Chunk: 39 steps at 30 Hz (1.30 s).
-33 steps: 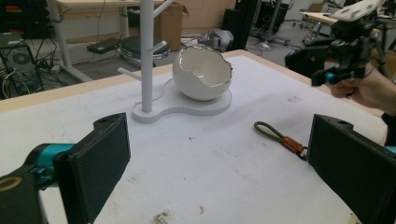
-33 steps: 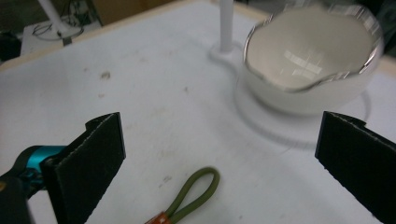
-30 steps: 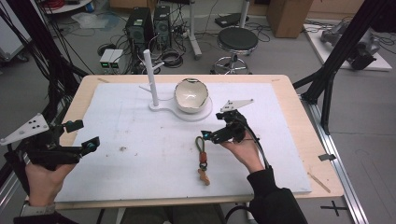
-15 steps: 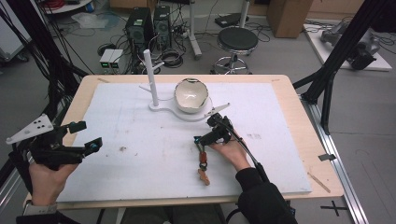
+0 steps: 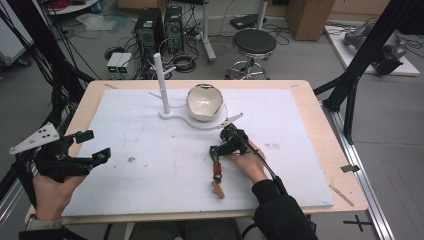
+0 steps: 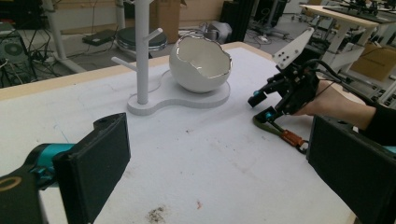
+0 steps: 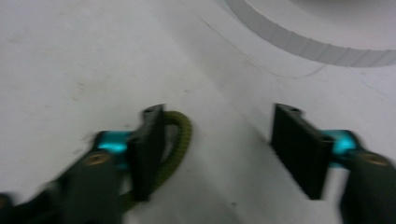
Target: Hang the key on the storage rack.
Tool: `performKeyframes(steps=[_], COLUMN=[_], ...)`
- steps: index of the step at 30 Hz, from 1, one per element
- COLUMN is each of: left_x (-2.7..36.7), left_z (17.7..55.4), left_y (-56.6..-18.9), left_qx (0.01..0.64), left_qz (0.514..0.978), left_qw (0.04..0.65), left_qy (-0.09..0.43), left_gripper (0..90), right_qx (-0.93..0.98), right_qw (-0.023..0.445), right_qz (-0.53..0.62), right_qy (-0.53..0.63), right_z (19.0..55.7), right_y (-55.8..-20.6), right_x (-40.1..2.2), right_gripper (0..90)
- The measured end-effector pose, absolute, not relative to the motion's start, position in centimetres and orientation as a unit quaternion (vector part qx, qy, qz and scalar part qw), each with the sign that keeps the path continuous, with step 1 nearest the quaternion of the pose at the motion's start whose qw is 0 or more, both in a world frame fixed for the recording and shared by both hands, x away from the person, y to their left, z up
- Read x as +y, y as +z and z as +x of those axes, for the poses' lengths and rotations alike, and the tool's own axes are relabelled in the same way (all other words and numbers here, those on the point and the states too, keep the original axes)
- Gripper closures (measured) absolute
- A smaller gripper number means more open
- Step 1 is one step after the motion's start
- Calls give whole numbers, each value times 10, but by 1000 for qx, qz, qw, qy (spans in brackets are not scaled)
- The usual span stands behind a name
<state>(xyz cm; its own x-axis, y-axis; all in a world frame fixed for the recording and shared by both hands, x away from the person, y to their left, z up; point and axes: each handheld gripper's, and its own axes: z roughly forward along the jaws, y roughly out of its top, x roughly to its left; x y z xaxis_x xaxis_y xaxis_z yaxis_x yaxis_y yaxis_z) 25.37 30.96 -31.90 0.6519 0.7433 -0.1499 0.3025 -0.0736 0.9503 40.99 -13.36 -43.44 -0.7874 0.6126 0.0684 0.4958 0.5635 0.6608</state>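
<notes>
Well, a wooden table (image 5: 325, 130) stood in the room, and a white mat (image 5: 150, 140) covered most of its top. Toward the far side of the mat sat a white stand (image 5: 200, 121) with an upright post (image 5: 161, 82), two short pegs sticking out from the post. On the stand's round part rested a white bowl (image 5: 204, 102) shaped like a cracked eggshell, its ragged rim facing up.

At the near left corner of the table a person's left hand (image 5: 50, 192) held the left gripper (image 5: 92, 146) above the mat, its two black jaws spread wide with nothing between them. In the left gripper view those jaws framed the stand and bowl farther off.

The right hand (image 5: 248, 160) held the right gripper (image 5: 223, 144) low over the middle of the mat, just in front of the stand. Its jaws stood apart. In the right gripper view one jaw touched the green loop (image 7: 180, 140) at the end of a strap (image 5: 217, 172), and the other jaw was well clear of it.

The strap lay flat on the mat, running from the gripper back toward the person, with an orange piece (image 5: 217, 170) at its middle. A small dark smudge (image 5: 131, 160) marked the mat between the two grippers.
</notes>
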Motion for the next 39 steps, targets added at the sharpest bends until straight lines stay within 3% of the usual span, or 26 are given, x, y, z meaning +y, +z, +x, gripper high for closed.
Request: performKeyframes(steps=[1, 3, 6, 19, 39], left_x=[310, 311, 314, 314, 314], left_z=[254, 253, 251, 253, 252], left_y=[-319, -318, -315, -317, -314], left_qx=[370, 375, 384, 387, 387], left_qz=[707, 702, 692, 695, 691], left_qw=[571, 571, 576, 571, 576], left_qy=[193, 199, 206, 201, 202], left_gripper=[67, 67, 67, 67, 67], right_qx=[873, 871, 868, 869, 824], right_qw=[67, 69, 49, 93, 211], right_qz=[311, 315, 319, 290, 242], right_qy=[369, 370, 377, 391, 467], right_z=[408, 407, 409, 399, 372], right_y=[-436, -437, -437, -419, -303], right_x=[-137, -139, -146, -147, -152], right_gripper=[588, 631, 822, 848, 857])
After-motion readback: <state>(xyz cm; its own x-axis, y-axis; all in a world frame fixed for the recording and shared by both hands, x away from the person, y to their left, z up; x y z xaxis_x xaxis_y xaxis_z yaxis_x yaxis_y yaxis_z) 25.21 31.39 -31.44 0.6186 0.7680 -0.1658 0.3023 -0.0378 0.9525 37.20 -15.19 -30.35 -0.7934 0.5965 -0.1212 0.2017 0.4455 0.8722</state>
